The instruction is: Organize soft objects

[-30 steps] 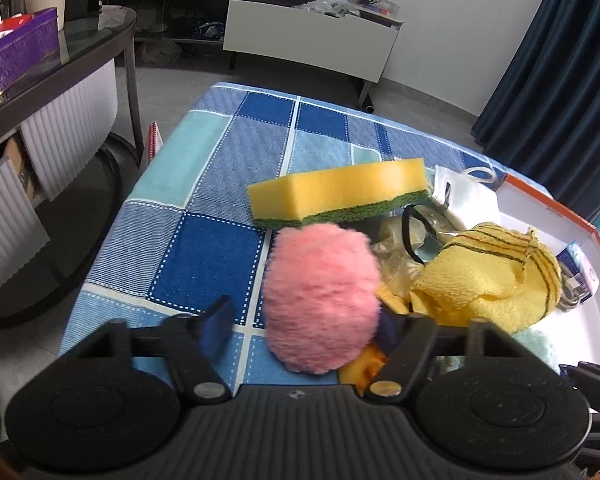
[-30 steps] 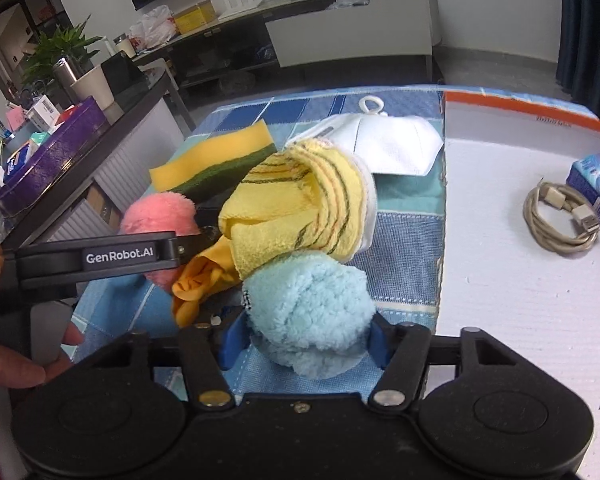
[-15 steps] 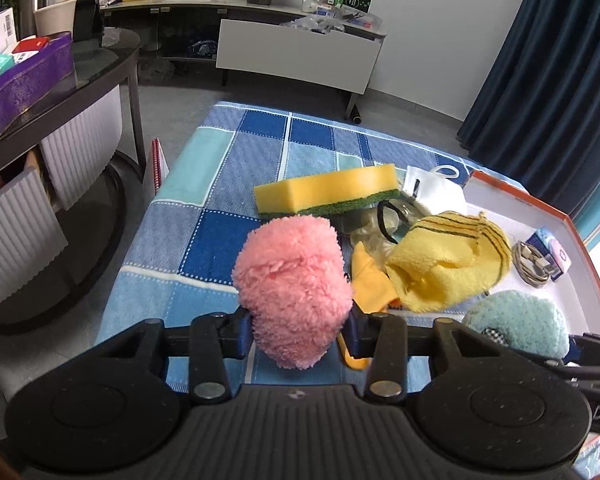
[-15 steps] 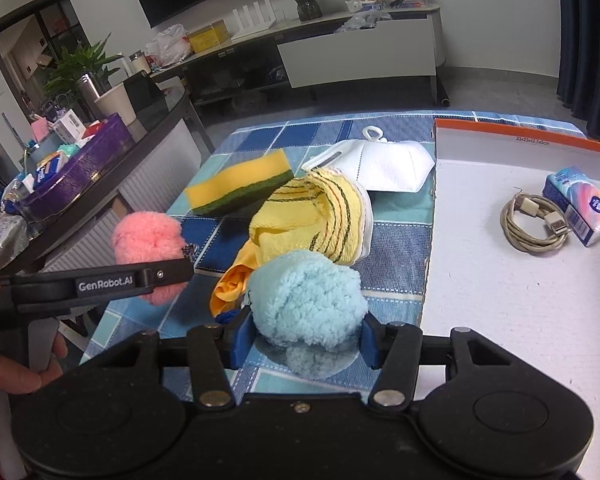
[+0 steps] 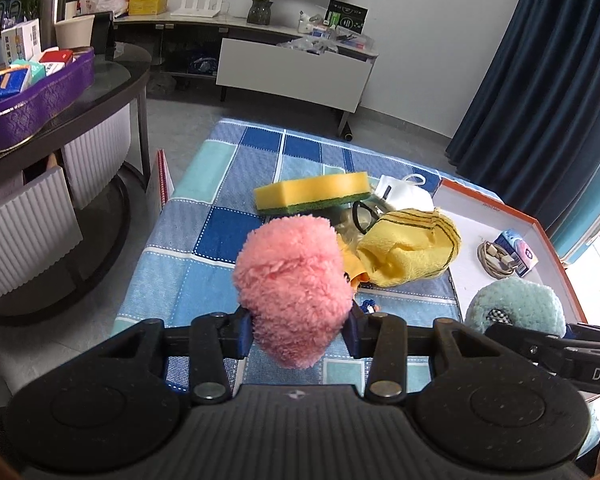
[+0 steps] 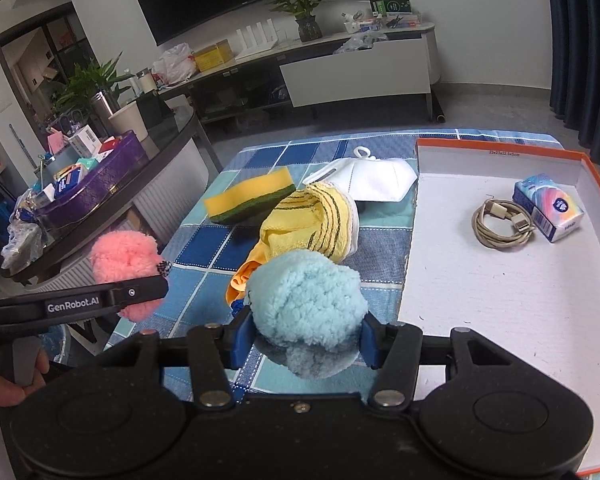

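Left wrist: left gripper [image 5: 298, 330] clamps pink fluffy ball [image 5: 292, 284].
Right gripper [image 6: 306, 340] clamps blue fluffy ball [image 6: 306, 312]; both held above checked cloth [image 6: 384, 248], beside yellow towel [image 6: 312, 220].

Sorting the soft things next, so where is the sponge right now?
In the right wrist view the sponge lies on the checked cloth, left of the yellow towel.

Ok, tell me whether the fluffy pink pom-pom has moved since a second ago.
Yes. The fluffy pink pom-pom, clamped in the left gripper, has lifted off the blue checked tablecloth and back from the yellow-green sponge.
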Demonstrator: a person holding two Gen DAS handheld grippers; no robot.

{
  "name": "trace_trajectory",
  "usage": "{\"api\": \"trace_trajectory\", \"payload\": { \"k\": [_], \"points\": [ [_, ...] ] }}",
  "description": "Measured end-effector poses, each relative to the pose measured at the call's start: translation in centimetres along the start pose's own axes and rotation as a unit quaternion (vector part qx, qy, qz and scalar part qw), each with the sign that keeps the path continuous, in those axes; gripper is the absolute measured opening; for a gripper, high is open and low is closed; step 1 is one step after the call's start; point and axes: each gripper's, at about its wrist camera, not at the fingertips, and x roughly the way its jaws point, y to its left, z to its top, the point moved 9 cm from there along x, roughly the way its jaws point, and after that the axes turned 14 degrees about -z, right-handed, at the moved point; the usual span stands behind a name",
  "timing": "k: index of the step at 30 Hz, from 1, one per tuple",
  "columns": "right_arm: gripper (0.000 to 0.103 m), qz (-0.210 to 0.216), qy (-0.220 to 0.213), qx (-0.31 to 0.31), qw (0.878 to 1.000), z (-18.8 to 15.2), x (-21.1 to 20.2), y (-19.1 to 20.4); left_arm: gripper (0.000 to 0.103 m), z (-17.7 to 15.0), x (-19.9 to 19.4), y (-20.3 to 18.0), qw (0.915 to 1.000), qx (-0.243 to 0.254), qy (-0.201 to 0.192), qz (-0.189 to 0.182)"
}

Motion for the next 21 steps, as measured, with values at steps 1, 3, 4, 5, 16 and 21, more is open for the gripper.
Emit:
{"api": "trace_trajectory", "payload": {
  "k": [1, 3, 4, 5, 16, 21],
  "points": [
    [0.063, -0.001, -0.002, 0.0, 1.0, 0.0, -0.2, -0.1, 0.043, 0.0, -0.1, -0.1, 1.0, -0.001, 0.0, 0.0],
    [0.063, 0.0, -0.004, 0.003, 1.0, 0.0, -0.5, -0.2, 0.043, -0.2, -0.2, -0.5, 1.0, 0.001, 0.0, -0.002],
    [0.063, 0.0, -0.005, 0.003, 1.0, 0.1, -0.6, -0.3, 0.043, -0.3, -0.2, -0.7, 1.0, 0.003, 0.0, -0.003],
    [0.063, 0.0, -0.007, 0.003, 1.0, 0.1, -0.8, -0.4, 0.043, -0.3, -0.3, -0.9, 1.0, 0.004, 0.001, -0.004],
    [0.063, -0.007, -0.015, 0.008, 1.0, 0.1, -1.8, -1.4, 0.043, -0.7, -0.2, -2.4, 0.9998, 0.013, 0.002, -0.011],
    [0.063, -0.013, -0.018, 0.011, 1.0, 0.1, -2.0, -1.9, 0.043, -0.8, -0.2, -3.0, 0.9997, 0.019, 0.001, -0.015]
  ]
}}
